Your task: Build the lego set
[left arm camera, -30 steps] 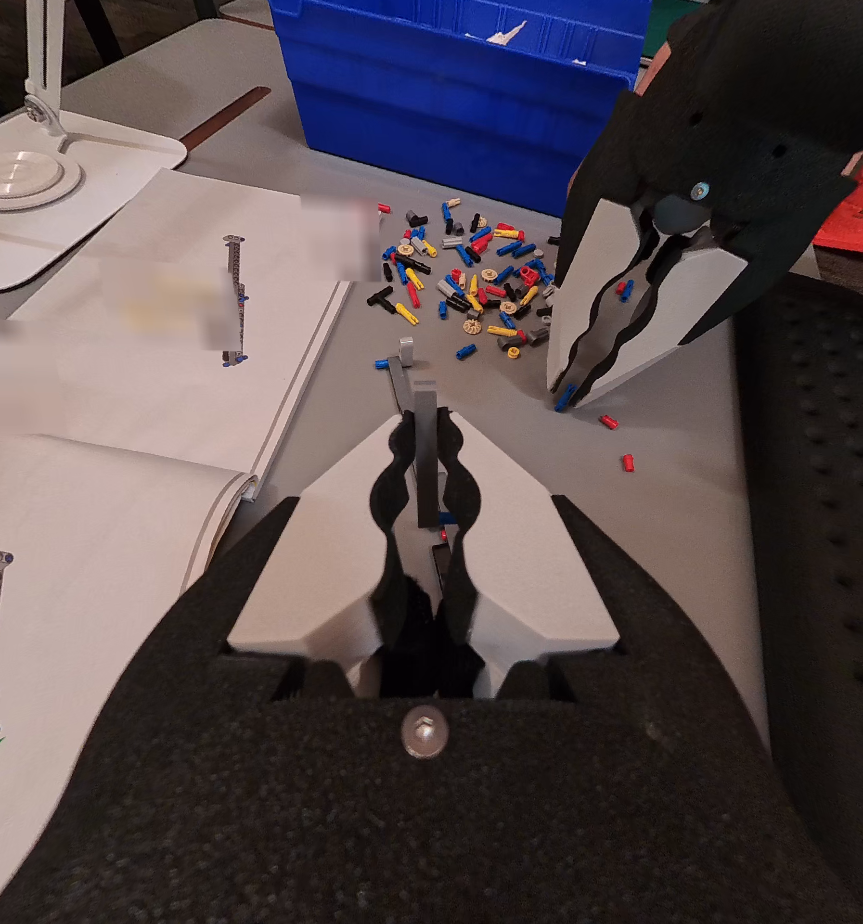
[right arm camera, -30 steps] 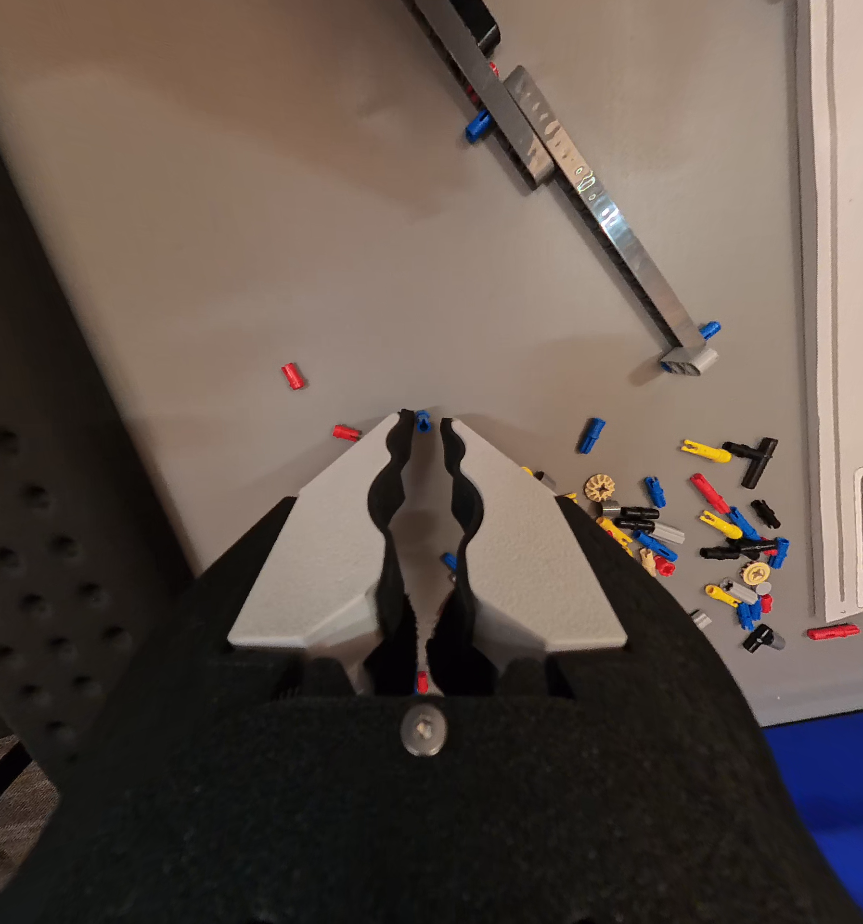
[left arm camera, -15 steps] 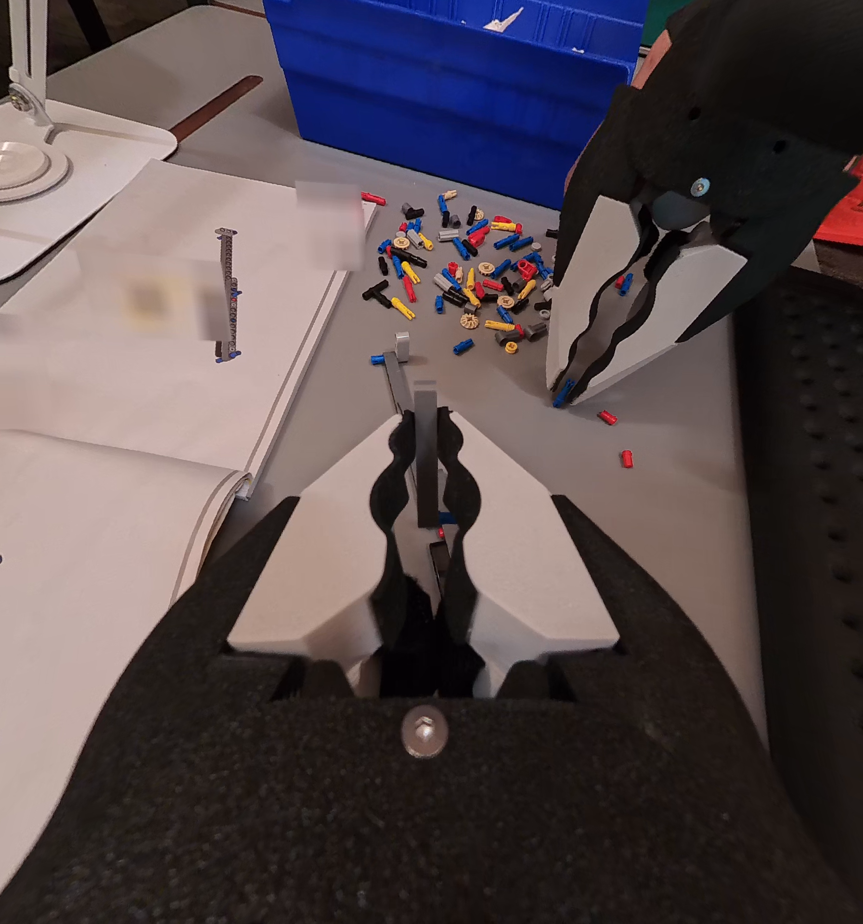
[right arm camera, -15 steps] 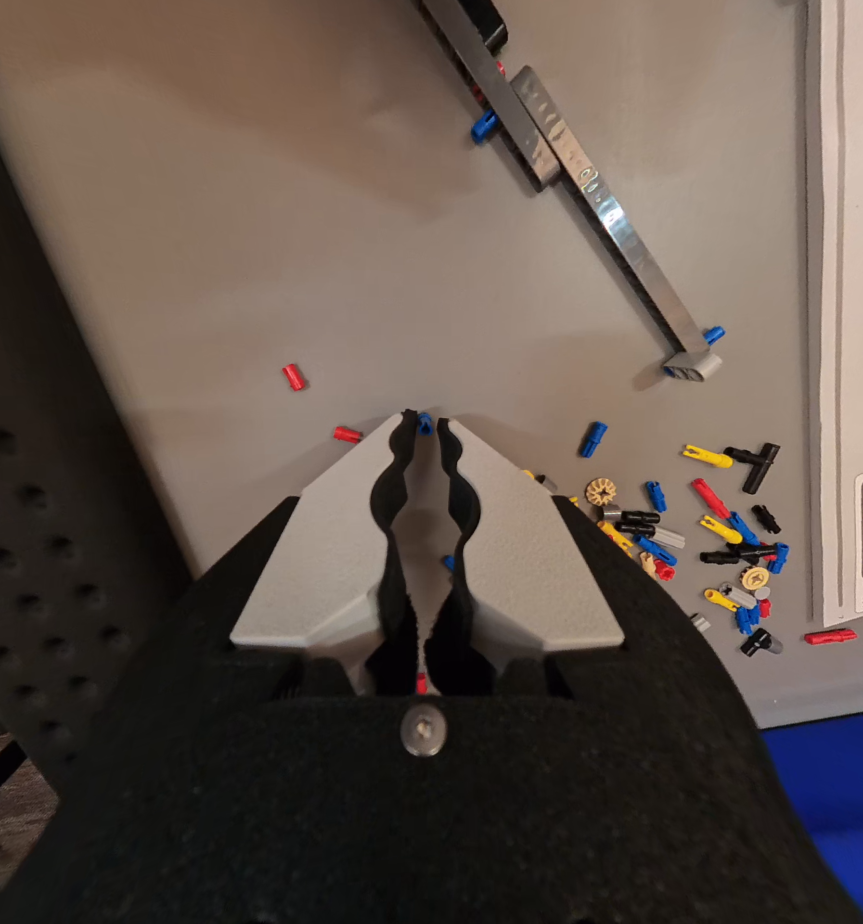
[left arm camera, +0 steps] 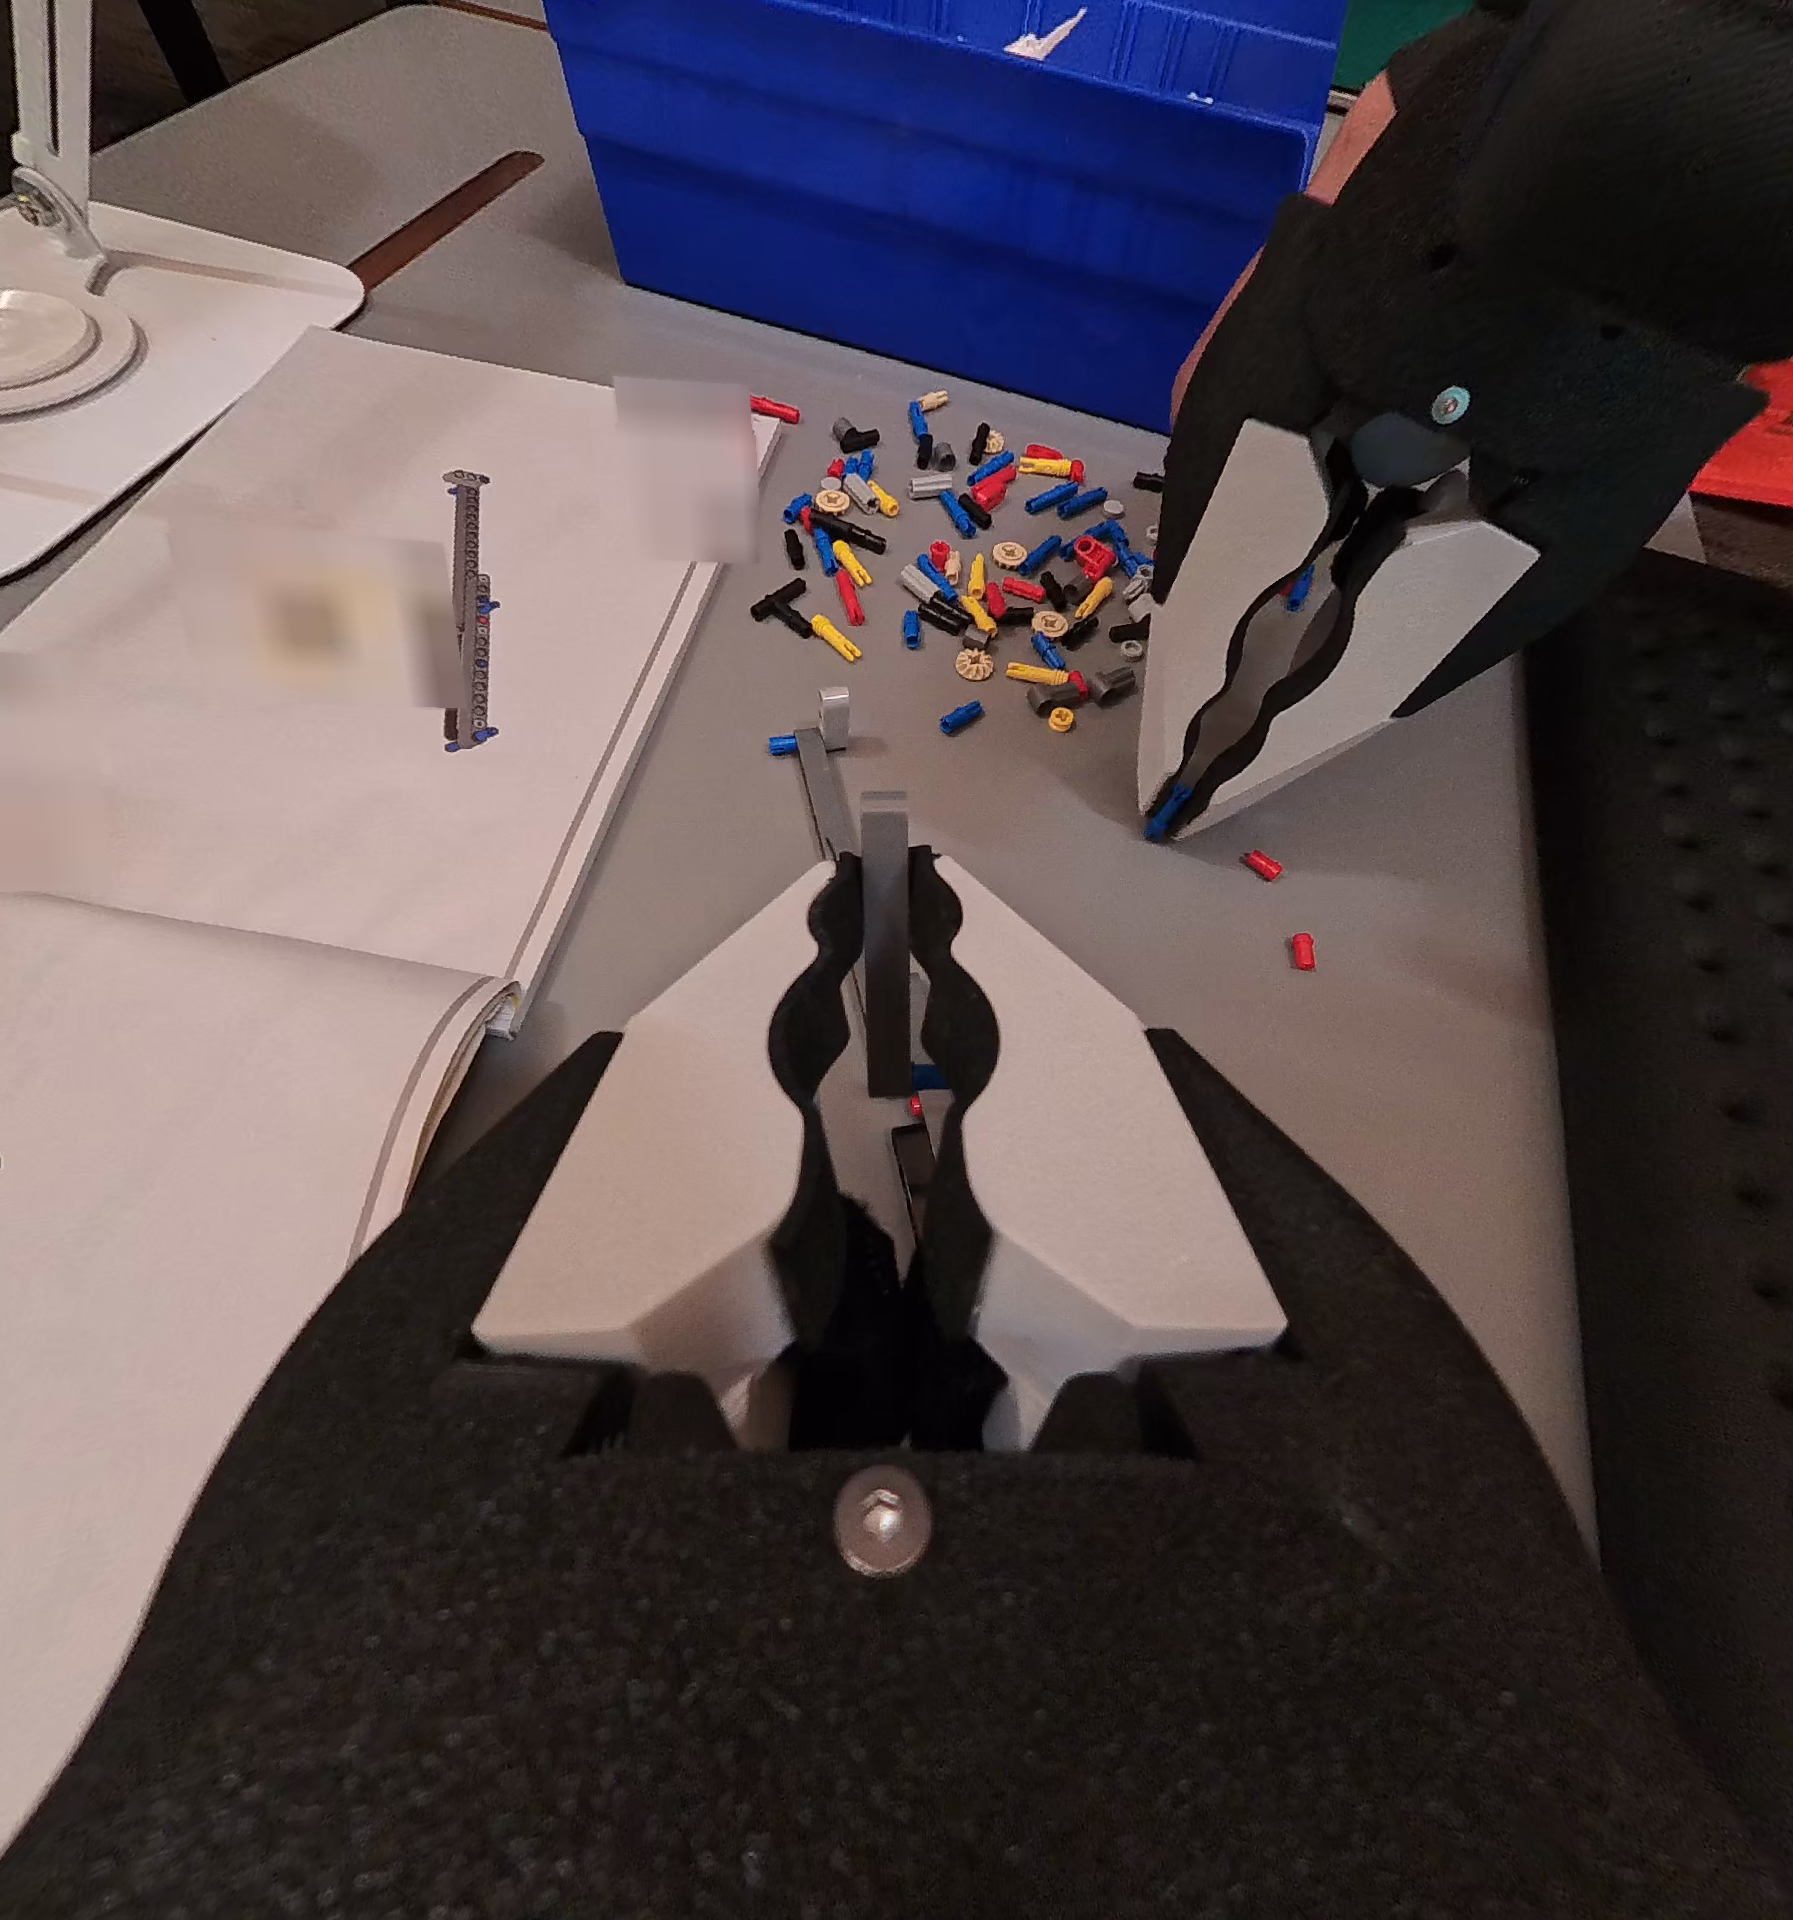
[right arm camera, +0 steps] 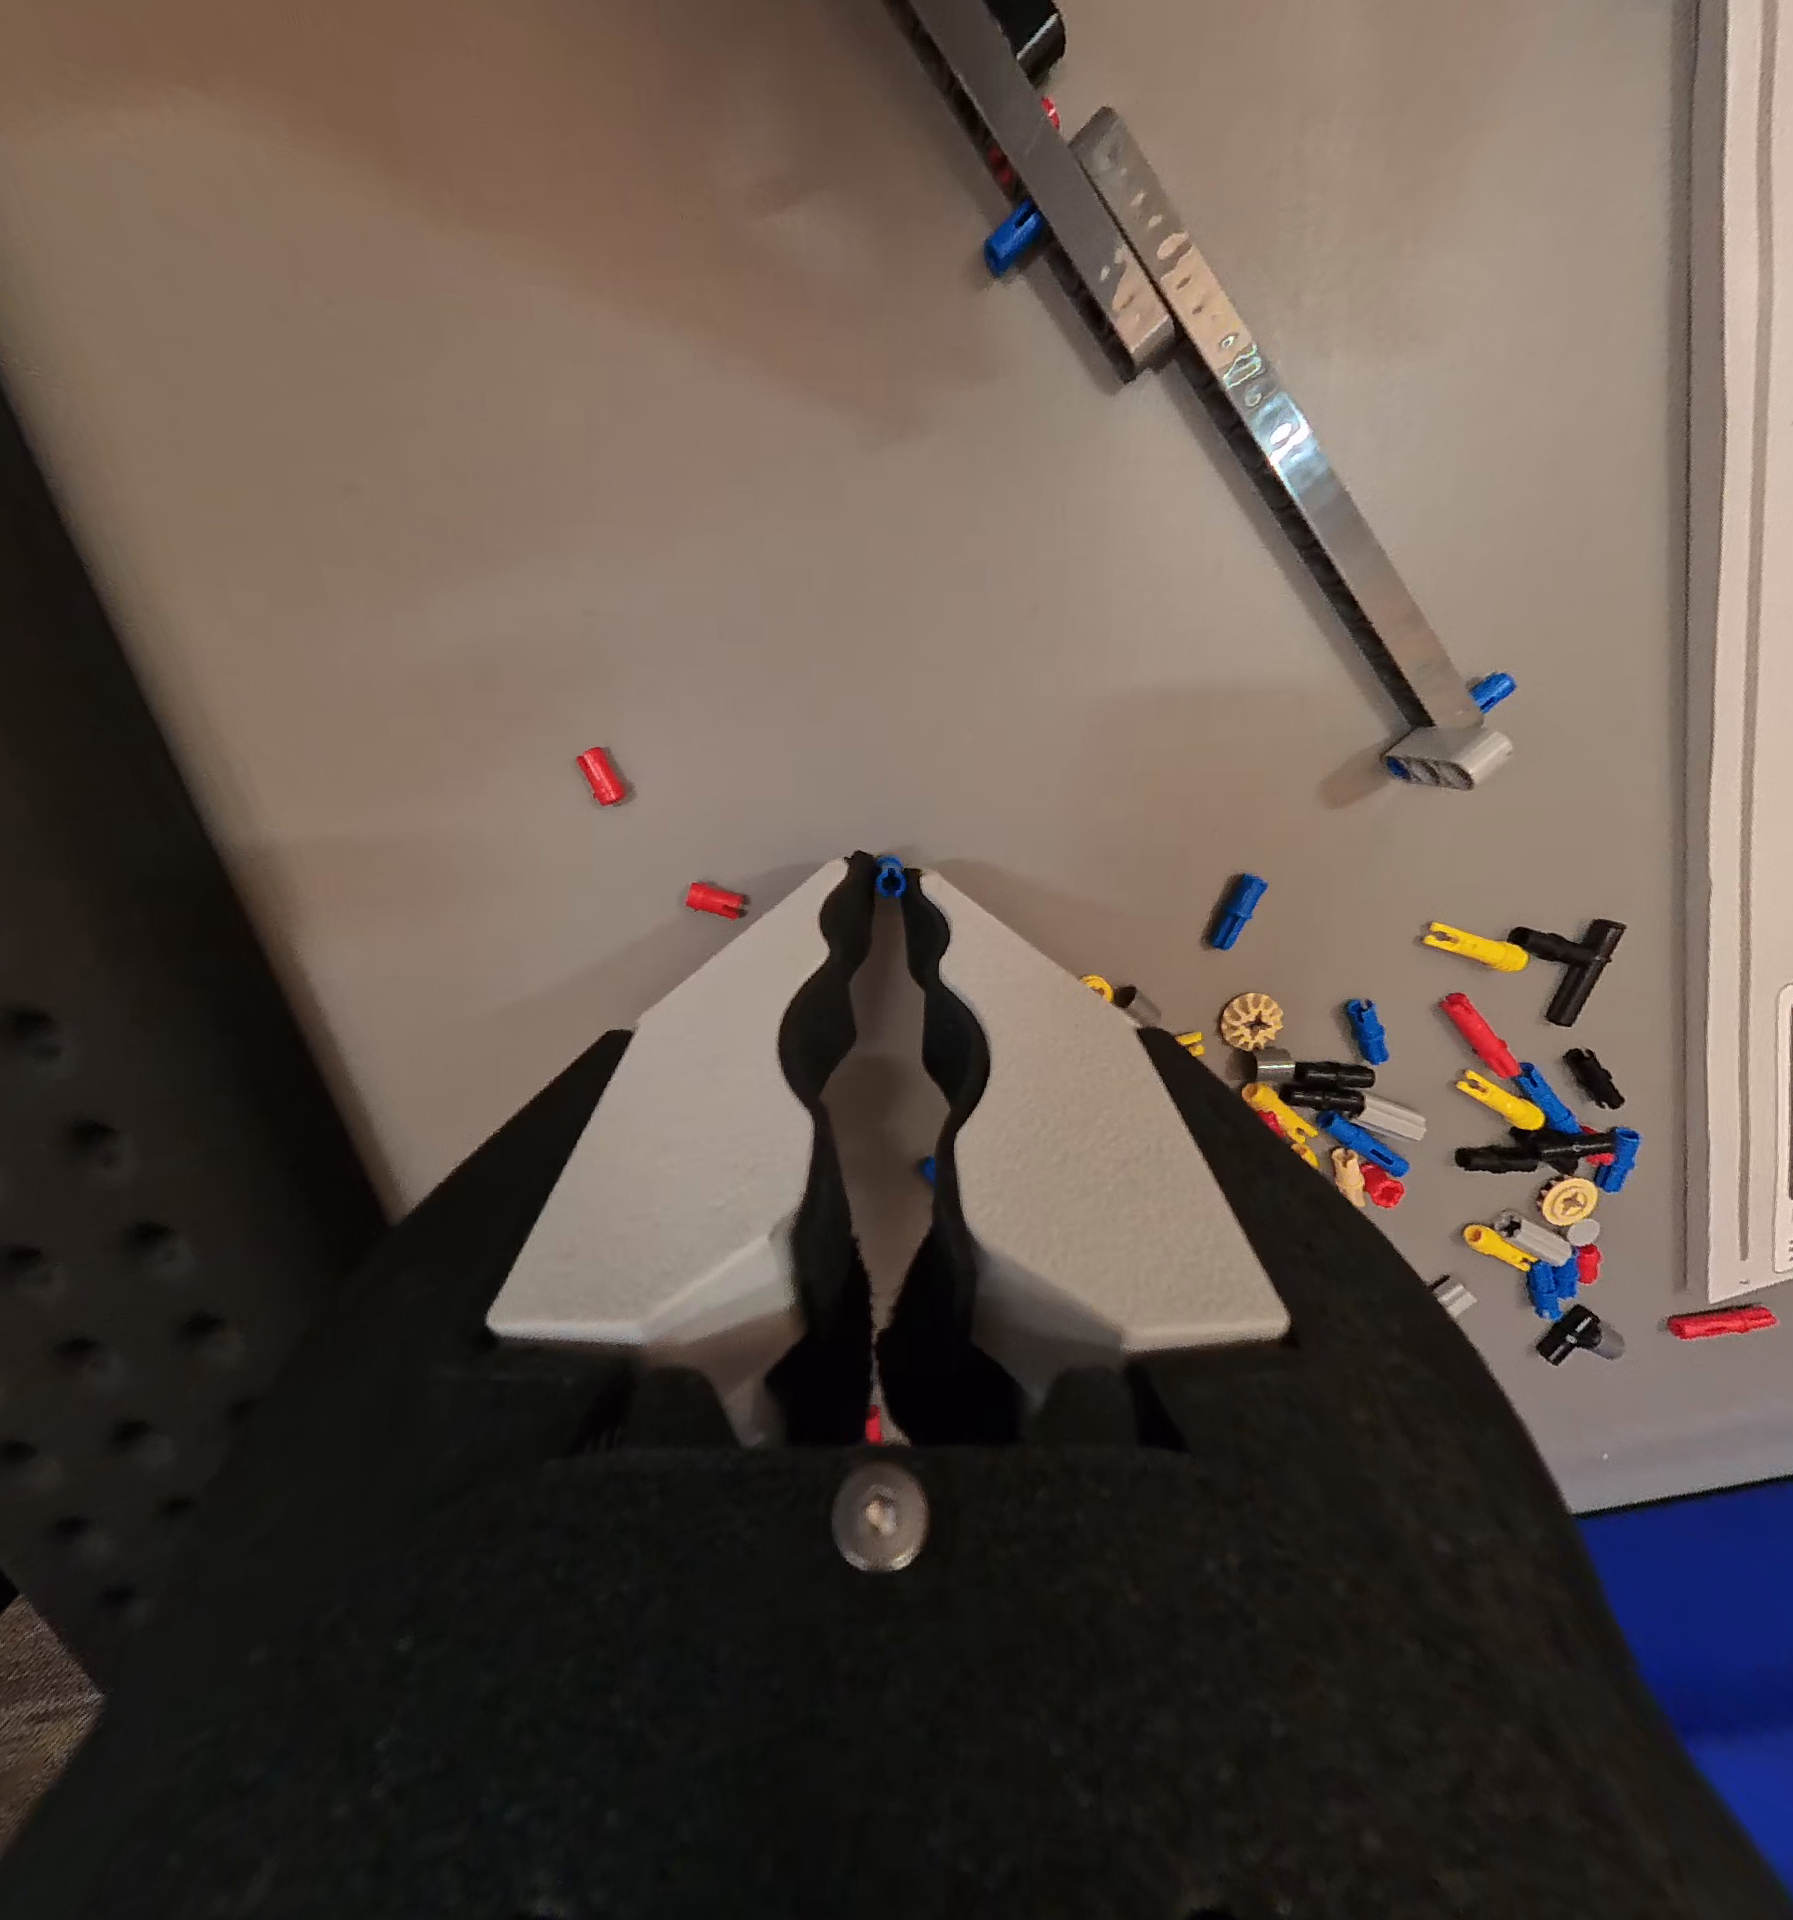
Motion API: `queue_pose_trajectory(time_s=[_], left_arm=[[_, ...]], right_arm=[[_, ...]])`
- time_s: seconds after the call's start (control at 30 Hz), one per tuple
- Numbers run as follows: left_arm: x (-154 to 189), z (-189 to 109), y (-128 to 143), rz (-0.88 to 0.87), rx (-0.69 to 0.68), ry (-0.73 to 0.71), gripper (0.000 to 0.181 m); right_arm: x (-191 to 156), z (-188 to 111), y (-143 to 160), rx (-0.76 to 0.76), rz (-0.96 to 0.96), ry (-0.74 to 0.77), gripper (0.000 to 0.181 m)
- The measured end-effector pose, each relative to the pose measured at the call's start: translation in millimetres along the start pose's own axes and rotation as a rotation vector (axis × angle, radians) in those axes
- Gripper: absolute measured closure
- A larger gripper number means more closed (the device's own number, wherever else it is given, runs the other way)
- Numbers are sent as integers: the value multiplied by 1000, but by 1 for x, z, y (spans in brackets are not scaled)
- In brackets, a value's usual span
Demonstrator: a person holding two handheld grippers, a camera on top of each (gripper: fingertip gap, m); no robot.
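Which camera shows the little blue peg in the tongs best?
The left wrist view: it shows the blue peg from the side, sticking out of the right tongs' tips at the table. The right wrist view shows only its round end pinched between the tips.

Left gripper (left arm camera: pixel 884 868) clamps grey beam assembly (left arm camera: pixel 884 935). Right gripper (left arm camera: pixel 1172 816) pinches blue pin (left arm camera: pixel 1168 810) at table (left arm camera: pixel 1391 1039), beside loose pin pile (left arm camera: pixel 975 582).

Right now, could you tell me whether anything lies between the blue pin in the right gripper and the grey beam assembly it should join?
Nothing visible does. The right gripper pinches the blue pin, and only bare table separates it from the grey beam assembly.
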State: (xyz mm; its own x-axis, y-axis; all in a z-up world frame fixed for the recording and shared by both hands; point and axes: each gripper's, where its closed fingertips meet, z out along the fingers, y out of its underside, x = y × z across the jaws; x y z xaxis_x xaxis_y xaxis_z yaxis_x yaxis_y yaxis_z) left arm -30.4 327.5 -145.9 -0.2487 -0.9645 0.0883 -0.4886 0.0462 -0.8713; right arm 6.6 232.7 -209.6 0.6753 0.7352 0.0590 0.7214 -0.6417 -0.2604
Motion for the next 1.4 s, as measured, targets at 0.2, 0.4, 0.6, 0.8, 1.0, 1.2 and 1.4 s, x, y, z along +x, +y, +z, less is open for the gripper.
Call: queue_pose_trajectory(time_s=[0.2, 0.4, 0.6, 0.8, 1.0, 1.2, 1.4], left_arm=[[1, 0, -2, 9, 12, -2, 175], [6, -9, -24, -38, 142, 35, 175], [18, -21, -55, -135, 345, 126, 175], [17, -24, -61, -150, 392, 109, 175], [18, -22, -61, -131, 395, 79, 175], [15, -19, -62, -135, 391, 30, 175], [9, -17, -60, -174, 372, -33, 175]], right_arm=[[9, -16, -18, 122, -20, 84, 177], [37, -85, -85, 642, 109, 376, 177], [48, -117, -117, 961, 300, 634, 177], [44, -117, -123, 1036, 386, 670, 178], [48, -121, -121, 1053, 412, 696, 178], [50, -118, -119, 1046, 432, 704, 178], [51, -118, -119, 1030, 419, 755, 178]])
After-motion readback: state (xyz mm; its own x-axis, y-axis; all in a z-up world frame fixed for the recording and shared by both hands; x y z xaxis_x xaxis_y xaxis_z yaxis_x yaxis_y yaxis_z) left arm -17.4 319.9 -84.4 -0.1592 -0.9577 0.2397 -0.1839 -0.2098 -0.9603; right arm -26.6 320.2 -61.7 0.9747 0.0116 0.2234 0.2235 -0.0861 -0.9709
